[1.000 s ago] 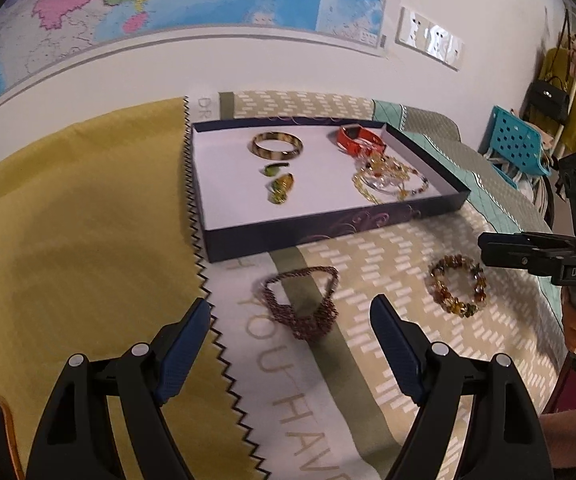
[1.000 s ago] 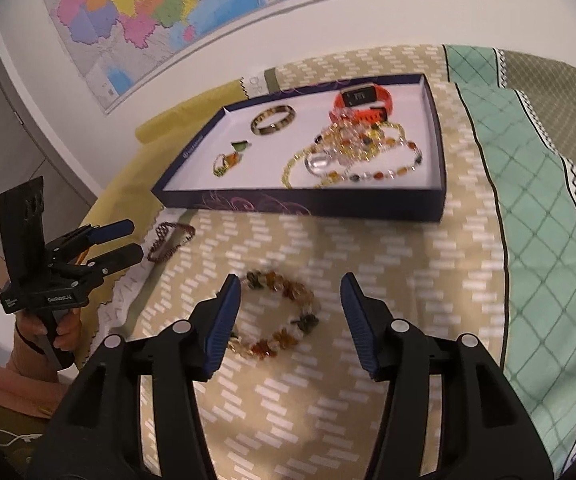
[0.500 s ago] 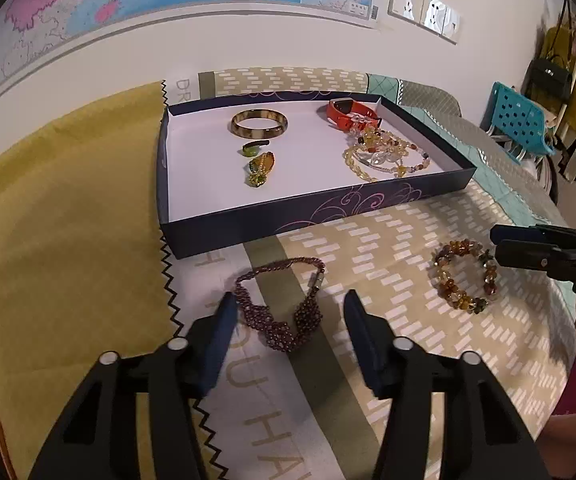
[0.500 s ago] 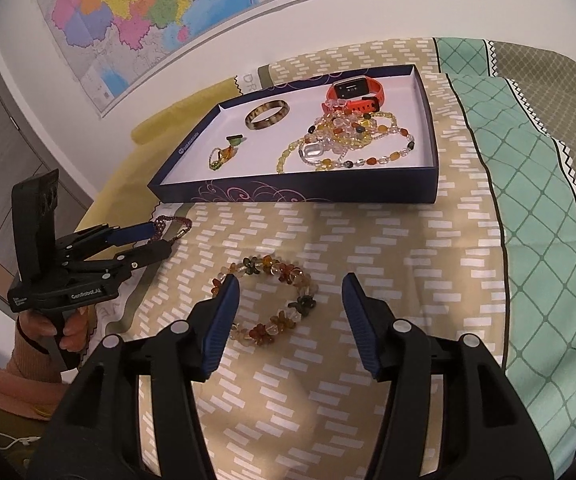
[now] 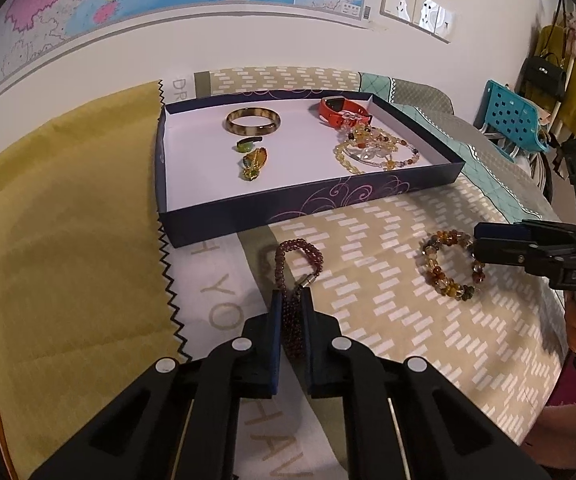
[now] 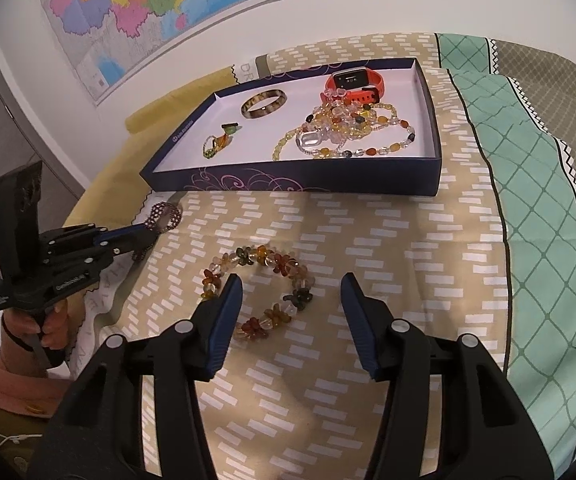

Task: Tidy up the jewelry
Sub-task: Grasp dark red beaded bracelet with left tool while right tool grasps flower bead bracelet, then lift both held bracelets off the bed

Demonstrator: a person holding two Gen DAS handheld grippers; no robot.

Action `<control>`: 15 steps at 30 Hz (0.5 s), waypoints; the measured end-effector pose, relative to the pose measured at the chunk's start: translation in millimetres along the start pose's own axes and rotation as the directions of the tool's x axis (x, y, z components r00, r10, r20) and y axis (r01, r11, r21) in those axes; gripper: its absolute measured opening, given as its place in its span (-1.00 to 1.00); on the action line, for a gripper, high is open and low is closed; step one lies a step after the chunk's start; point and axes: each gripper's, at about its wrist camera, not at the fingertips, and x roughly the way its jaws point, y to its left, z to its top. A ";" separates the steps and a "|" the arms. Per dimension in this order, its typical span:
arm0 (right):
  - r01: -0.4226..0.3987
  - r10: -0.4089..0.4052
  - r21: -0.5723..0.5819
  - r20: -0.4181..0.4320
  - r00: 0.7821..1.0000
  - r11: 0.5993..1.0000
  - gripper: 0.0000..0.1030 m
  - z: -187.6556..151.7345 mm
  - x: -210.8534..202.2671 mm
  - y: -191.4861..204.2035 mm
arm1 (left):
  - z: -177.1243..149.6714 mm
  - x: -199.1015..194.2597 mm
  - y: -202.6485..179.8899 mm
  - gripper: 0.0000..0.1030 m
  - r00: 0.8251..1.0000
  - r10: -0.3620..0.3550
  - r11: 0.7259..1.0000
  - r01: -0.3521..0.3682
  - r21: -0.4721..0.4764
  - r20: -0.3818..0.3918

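Ahead of both tongs sits the shallow dark-blue box [image 5: 367,194], its near wall standing between them and the white floor inside, where a mottled bangle [image 5: 252,121], an orange watch [image 5: 337,111], a heap of pale bead strands [image 5: 371,148] and a small green-and-amber ring cluster [image 5: 252,158] already lie. A yellow cloth [image 5: 68,240] spreads to the left of the left gripper [image 5: 291,322]; the patterned bedspread [image 6: 367,248] runs under everything else, and a wall map [image 6: 136,4] hangs beyond the box. The left gripper's pads are pressed together on the near end of the dark-red beaded bracelet [image 5: 293,264], whose loop stretches from its tips toward the box wall. A second ago those pads stood wide with the bracelet lying slack between them; they have since come in and pinched it into a narrow strip. The right gripper [image 6: 291,308] hovers half open and is narrowing slightly, its left pad just beside the amber stone bracelet [image 6: 264,290], the right pad clear of it, nothing gripped. That bracelet sits closer between its pads than it did a second ago.
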 end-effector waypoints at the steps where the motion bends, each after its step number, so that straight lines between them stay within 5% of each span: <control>1: 0.007 -0.007 -0.010 -0.001 1.000 1.000 -0.07 0.1 0.7 1.4 | -0.3 -0.2 0.7 -0.86 1.000 -0.004 1.000 0.004 -0.002 -0.001; 7: 0.092 -0.094 -0.101 -0.014 0.995 0.991 -0.27 -0.8 7.4 18.0 | -0.7 -0.6 2.0 -0.86 1.000 -0.013 1.000 0.013 -0.015 -0.001; 15: 0.198 -0.202 -0.180 -0.003 0.979 0.964 -0.77 -2.1 12.0 26.5 | -1.9 -0.4 2.8 -0.86 1.000 -0.017 1.000 0.017 -0.024 0.004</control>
